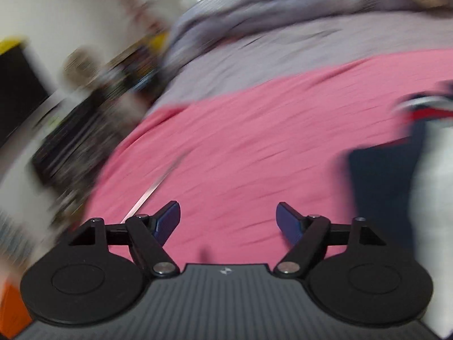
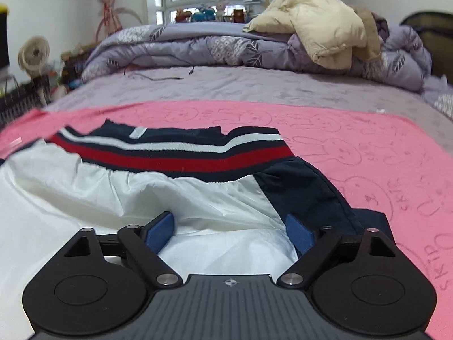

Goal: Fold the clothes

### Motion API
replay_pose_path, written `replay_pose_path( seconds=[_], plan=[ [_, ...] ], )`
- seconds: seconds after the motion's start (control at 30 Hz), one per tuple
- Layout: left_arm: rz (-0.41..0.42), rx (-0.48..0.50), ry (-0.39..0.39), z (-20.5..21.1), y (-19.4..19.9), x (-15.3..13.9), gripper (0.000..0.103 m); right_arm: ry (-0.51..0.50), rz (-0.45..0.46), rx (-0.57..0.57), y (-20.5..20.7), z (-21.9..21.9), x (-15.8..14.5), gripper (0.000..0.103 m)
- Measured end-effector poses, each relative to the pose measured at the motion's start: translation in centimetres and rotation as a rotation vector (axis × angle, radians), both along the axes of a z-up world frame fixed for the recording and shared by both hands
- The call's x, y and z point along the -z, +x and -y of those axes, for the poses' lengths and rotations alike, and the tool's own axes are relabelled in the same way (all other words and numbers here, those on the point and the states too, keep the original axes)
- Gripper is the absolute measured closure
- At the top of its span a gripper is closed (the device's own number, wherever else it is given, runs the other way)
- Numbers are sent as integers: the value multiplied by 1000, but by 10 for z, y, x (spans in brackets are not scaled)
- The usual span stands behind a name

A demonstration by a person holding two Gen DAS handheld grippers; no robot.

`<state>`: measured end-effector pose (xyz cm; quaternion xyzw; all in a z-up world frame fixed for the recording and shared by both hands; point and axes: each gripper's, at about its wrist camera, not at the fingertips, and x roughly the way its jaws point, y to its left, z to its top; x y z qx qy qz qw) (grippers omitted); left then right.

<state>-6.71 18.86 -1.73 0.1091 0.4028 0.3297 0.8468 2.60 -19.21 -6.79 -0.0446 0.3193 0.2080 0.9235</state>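
Observation:
A white and navy garment [image 2: 119, 189] with a red, white and navy striped band [image 2: 175, 153] lies on a pink towel [image 2: 354, 147] on the bed. My right gripper [image 2: 230, 226] is open, low over the white fabric, with a raised fold between its blue pads. In the blurred left wrist view, my left gripper [image 1: 228, 221] is open and empty above the pink towel [image 1: 240, 141]. The garment [image 1: 396, 170] sits at that view's right edge.
A lilac sheet [image 2: 254, 85] covers the bed beyond the towel. A bunched quilt [image 2: 198, 48] and a cream puffer jacket [image 2: 320, 28] lie at the far end. A fan [image 2: 34, 53] and cluttered shelves stand left of the bed.

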Motion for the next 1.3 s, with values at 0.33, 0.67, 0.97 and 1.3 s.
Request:
replay_pose_path(
  seconds=[0.33,0.67,0.97,1.3],
  plan=[
    [281,431,-296,65,-60,-44,29,10,-2,-7,0,-7,2,9],
    [60,770,-171,171,-16,11,17,12,-2,-7,0,-8,2,7],
    [82,238,-147,39,17,-7,9,25,-8,-13,1,-7,2,5],
    [292,390,-320,41,-3,-58,22,31,-10,-16,0,-7,2,4]
  ],
)
